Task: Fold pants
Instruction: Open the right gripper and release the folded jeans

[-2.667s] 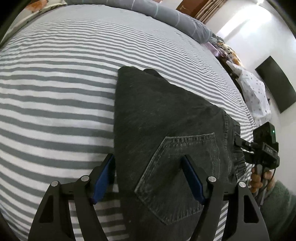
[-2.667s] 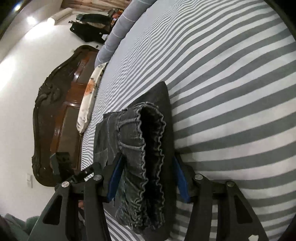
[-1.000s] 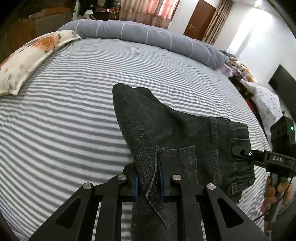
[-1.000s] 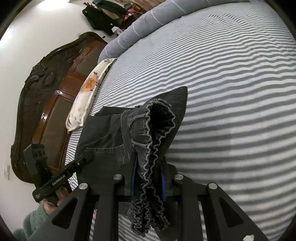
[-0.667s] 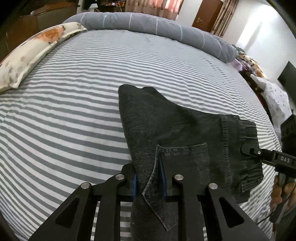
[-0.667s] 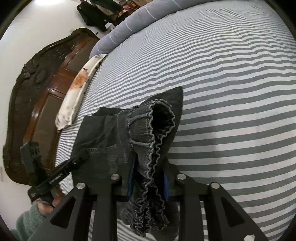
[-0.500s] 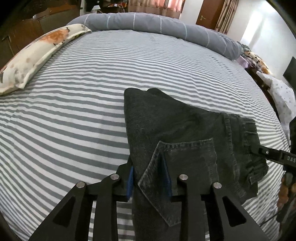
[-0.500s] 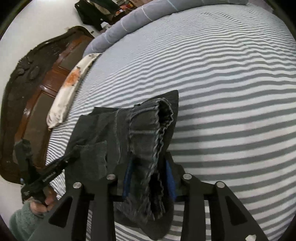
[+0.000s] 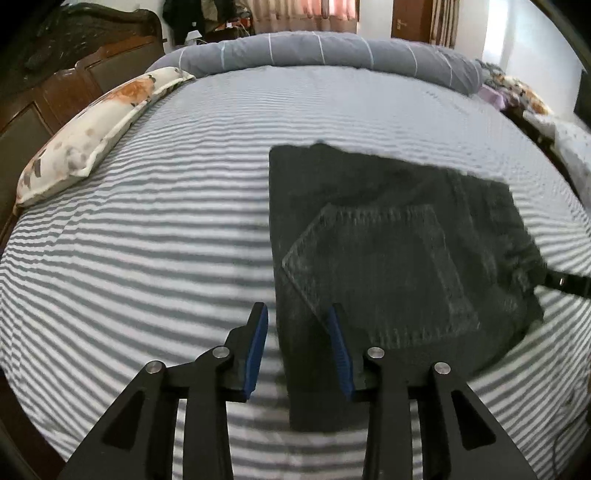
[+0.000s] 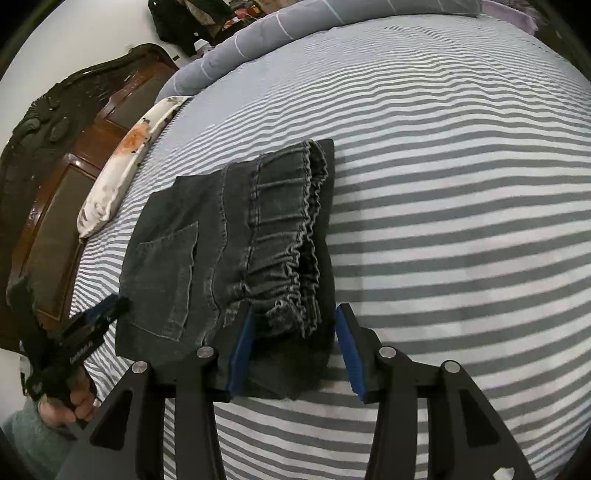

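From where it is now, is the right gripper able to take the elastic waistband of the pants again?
Probably yes. The right gripper is open, and the gathered waistband of the folded pants lies directly ahead between its fingers, with nothing covering it on the striped bed.

bed: wide mattress under a grey-and-white striped sheet (image 9: 155,236) | headboard: dark carved wooden headboard (image 10: 55,122) at the bed's left edge | pillow: cream floral pillow (image 9: 92,129) lying against the headboard | bolster: long grey rolled quilt (image 9: 332,51) along the bed's far edge | beyond it: pink curtains (image 9: 303,11), brown door (image 9: 406,18) | walls: white, daylit
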Demonstrator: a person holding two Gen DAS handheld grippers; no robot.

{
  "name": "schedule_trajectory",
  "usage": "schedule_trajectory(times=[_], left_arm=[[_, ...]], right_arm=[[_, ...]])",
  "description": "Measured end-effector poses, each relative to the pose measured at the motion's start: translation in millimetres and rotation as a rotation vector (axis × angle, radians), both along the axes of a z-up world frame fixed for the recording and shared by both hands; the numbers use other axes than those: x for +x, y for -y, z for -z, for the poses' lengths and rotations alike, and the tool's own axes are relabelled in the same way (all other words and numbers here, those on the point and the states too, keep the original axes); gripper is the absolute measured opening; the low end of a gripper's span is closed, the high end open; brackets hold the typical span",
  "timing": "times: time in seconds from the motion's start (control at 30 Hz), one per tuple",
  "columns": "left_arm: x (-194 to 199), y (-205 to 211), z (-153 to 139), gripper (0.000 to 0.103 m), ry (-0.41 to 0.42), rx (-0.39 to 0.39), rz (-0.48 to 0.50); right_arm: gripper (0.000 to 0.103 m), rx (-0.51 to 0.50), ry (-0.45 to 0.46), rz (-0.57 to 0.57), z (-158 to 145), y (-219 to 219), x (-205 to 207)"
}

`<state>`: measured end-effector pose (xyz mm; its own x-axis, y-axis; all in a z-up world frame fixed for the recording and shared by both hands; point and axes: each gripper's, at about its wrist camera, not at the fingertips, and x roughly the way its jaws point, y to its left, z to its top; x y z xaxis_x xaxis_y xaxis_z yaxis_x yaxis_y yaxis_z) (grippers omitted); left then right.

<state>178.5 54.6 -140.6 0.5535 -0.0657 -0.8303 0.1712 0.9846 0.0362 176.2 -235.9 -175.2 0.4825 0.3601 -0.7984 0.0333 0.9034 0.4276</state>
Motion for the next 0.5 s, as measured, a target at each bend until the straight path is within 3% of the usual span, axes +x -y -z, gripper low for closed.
schedule_trajectory(times=[0.1,0.23,0.37,0.5], left_arm=[[-8,3,3,0.037,0.007,0.037,-0.009],[-18,2,-1,0.038,-0.003,0.021,-0.043],[-36,5,-6,0.046,-0.002,0.039,-0.051],[-53,6,-12,0.052,-0.007,0.021,-0.078]], right_arm=[[0.047,-0.038,0.010,0.002,-5,-4,-5],[0.047,-0.095,0.026,-0.002,-16,-12,-18],[0.051,-0.164,0.081,0.007,-36,-26,-41],[0.069,-0.215,0.146,0.024,-58,-46,-61]])
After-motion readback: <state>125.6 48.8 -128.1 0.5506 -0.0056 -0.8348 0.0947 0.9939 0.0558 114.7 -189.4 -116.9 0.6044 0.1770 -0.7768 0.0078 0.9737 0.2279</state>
